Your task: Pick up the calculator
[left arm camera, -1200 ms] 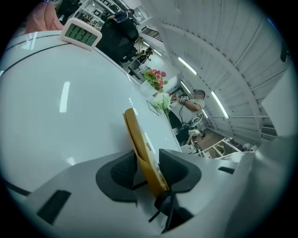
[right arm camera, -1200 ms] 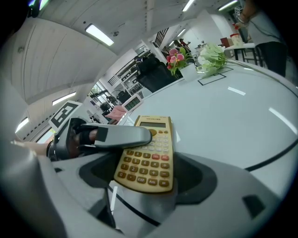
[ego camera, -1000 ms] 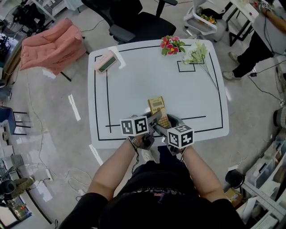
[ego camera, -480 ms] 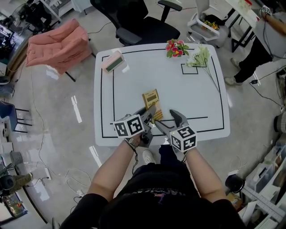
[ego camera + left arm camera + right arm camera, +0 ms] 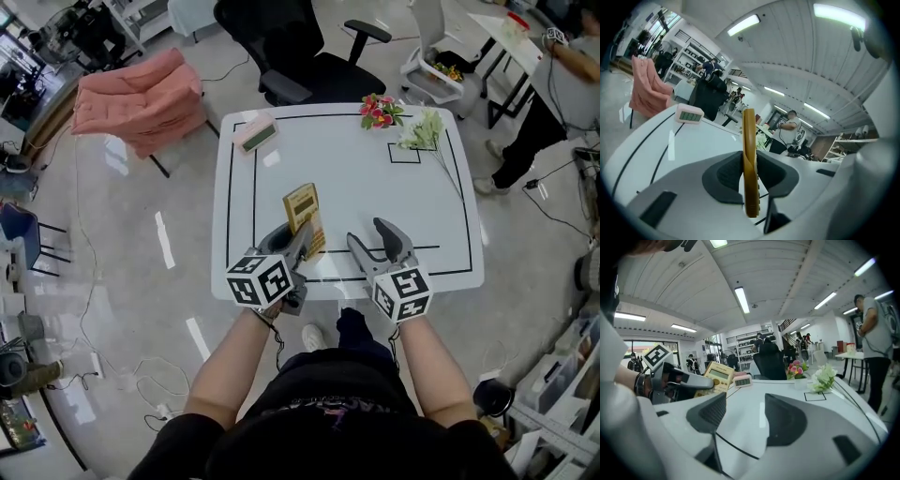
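Left gripper clamped on calculator near end, jaws just tightened. Held off table, long axis pointing far. Right gripper just right of it, half open and empty, just narrowing.

The head view is looking steeply down from above the person onto the white table. Each gripper view is riding close behind its jaws, facing across the tabletop toward 12 o'clock — both are sharing the pink clock, and the right one is catching the calculator at 9 o'clock.
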The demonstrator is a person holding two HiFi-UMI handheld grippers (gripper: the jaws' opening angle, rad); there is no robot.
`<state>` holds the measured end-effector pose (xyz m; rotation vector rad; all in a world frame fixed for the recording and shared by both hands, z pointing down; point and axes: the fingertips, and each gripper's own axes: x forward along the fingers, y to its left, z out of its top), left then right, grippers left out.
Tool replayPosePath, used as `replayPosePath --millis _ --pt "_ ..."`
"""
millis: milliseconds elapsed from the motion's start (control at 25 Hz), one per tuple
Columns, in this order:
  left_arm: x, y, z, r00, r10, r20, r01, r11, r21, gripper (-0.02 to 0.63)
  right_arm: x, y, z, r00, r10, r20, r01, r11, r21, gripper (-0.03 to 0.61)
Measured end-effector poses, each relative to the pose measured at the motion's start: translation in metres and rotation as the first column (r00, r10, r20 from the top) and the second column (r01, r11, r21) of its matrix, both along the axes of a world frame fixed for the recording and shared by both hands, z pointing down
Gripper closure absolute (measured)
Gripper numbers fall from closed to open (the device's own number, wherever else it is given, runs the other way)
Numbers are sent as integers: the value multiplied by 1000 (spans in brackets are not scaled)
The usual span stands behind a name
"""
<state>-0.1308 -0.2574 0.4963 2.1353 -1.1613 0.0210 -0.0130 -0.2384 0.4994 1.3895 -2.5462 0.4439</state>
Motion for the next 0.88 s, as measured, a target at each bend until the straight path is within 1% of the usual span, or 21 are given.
replayPosePath --millis 80,120,160,280,360,560,720,880 --pt "-6 12 -17 1000 3 24 -4 999 49 532 -2 6 -17 1000 16 -6 -16 999 50 367" --pt "-9 18 -25 999 6 34 -9 997 72 532 -2 9 -25 1000 28 -9 -27 997 73 407" --pt "-11 24 -32 999 11 48 -15 995 94 532 -3 13 -33 999 41 -12 -40 995 95 463" --pt "-16 44 -53 995 28 100 -44 985 166 532 -6 26 -55 998 61 -9 -59 987 148 577" --pt "-18 56 -65 993 42 111 -64 978 199 532 -10 36 -67 999 54 3 -54 984 168 577" --pt "-21 83 -84 991 70 119 -98 963 251 532 -18 64 -89 998 37 46 -45 983 180 577" --pt "-19 104 -92 987 79 138 -115 954 279 532 -21 89 -102 999 27 34 -33 981 189 577" --pt "-12 125 -93 986 88 141 -125 951 282 534 -16 107 -109 1000 22 11 -24 978 207 577"
